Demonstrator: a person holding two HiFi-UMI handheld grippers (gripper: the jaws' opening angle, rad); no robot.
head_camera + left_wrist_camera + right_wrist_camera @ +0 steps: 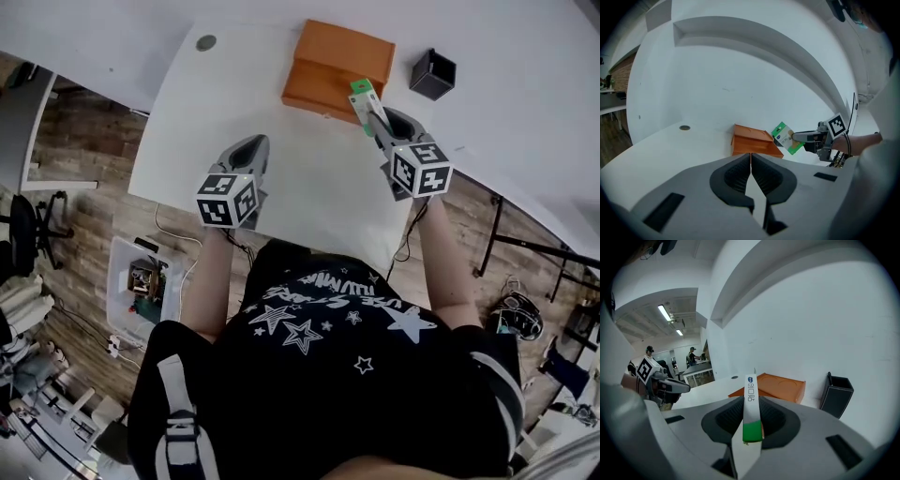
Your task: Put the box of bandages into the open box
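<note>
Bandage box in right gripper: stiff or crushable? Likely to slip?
Probably light and fairly stiff: the bandage box juts from the right gripper without sagging. Thin carton, so likely crushable. Jaws pinch its broad faces; slip seems unlikely.

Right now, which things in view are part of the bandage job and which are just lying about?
In the job: box of bandages, clamped in the right gripper; orange open box.
Lying about: black square container beside it; clear bin on the floor; left gripper, shut and empty.
</note>
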